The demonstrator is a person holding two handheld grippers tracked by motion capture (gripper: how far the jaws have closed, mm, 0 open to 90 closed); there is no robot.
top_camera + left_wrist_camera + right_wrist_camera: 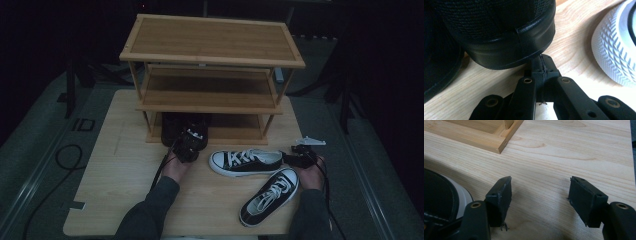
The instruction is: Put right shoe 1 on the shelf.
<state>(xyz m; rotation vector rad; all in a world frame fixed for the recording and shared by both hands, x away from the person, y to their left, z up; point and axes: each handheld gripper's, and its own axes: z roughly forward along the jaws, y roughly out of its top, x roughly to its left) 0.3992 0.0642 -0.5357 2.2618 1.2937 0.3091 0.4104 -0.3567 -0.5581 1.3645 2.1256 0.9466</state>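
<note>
A pair of black shoes point(175, 127) stands on the bottom shelf of the wooden rack point(210, 37). My left gripper point(190, 140) points at them. In the left gripper view the left gripper point(541, 62) is shut with nothing in it, its tips against the rubber edge of one black shoe point(499, 32). Two black-and-white sneakers lie on the table: one sneaker point(245, 161) sideways before the rack, the other sneaker point(270, 196) slanted nearer me. My right gripper point(301, 149) is just right of the first sneaker's heel point(439, 195). The right gripper point(540, 192) is open over bare wood.
The rack's upper two shelves hold nothing. Its base rail point(474, 137) lies ahead and left of the right gripper. A white ribbed toe cap point(616, 50) sits right of the left gripper. The table point(120, 190) has free room at front left; a cable point(65, 155) lies on the floor.
</note>
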